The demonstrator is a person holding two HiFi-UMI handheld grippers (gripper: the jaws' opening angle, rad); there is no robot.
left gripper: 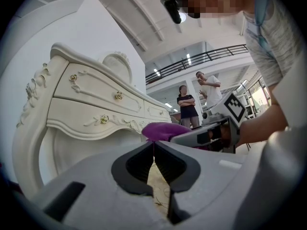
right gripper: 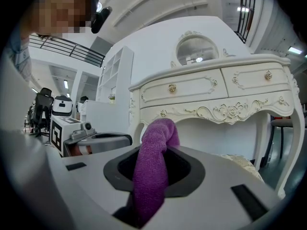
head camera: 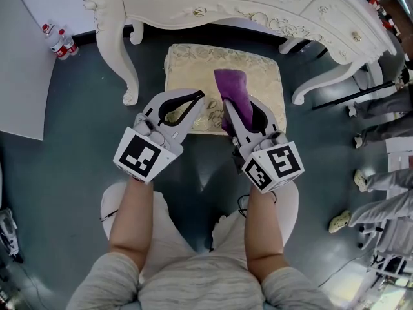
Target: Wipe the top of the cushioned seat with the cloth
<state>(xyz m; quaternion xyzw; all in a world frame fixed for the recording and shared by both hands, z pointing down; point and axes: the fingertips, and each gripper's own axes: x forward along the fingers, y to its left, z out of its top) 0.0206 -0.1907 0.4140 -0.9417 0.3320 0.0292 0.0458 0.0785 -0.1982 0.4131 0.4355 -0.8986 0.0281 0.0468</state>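
The cushioned seat (head camera: 193,66) is cream with a floral pattern and stands on the floor in front of the dressing table. A purple cloth (head camera: 233,90) sticks up over the seat's right half, pinched in my right gripper (head camera: 236,107), which is shut on it. In the right gripper view the cloth (right gripper: 152,169) fills the gap between the jaws and curls over at the top. My left gripper (head camera: 195,99) hovers over the seat's front left part, shut with nothing in it; its tips meet in the left gripper view (left gripper: 153,143), with the cloth (left gripper: 164,130) just beyond.
A white ornate dressing table (head camera: 258,2) spans the far side, its curved legs (head camera: 126,76) (head camera: 311,88) flanking the seat. Water bottles (head camera: 59,41) stand at far left. People's legs (head camera: 381,183) are at the right edge. Two people (left gripper: 188,107) stand in the distance.
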